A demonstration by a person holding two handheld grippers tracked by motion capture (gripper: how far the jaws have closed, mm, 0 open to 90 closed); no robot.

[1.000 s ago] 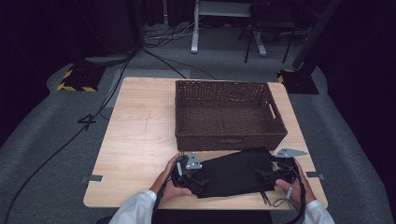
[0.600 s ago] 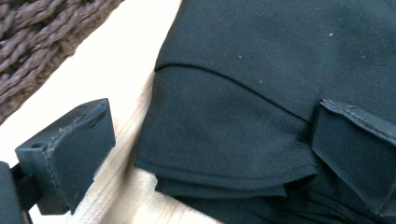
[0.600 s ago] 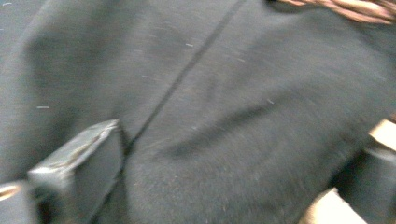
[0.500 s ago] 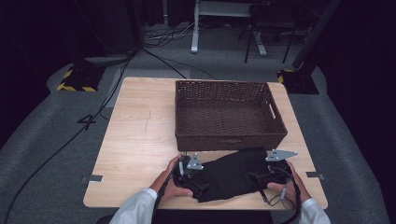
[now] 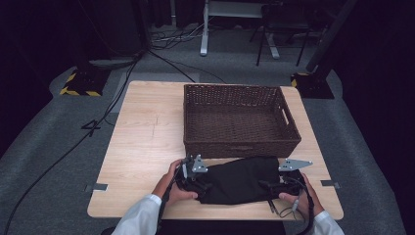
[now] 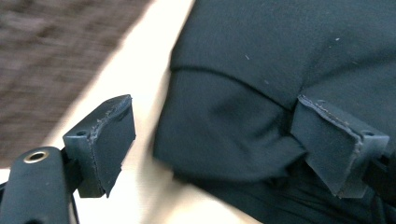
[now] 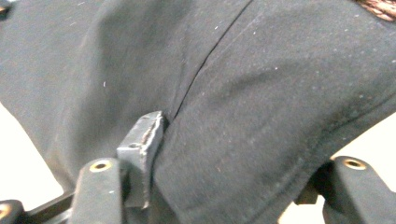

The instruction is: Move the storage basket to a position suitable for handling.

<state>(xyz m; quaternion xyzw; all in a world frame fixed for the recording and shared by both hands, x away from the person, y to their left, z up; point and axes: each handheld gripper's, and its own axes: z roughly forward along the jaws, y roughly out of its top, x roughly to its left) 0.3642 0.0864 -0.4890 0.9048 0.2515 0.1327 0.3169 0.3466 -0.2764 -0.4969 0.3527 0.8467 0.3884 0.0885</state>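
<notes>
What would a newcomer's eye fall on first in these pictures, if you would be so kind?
Most likely the black garment, lying bunched on the near edge of the wooden table, with the left gripper at one end and the right gripper at the other. Right behind it stands a big, empty dark brown wicker basket. Around the lit table the room is dark, with cables trailing across the grey floor.

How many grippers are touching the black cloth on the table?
2. The left gripper is at the left end of the black cloth, and the right gripper is at its right end. Both lie in front of the wicker basket.
</notes>
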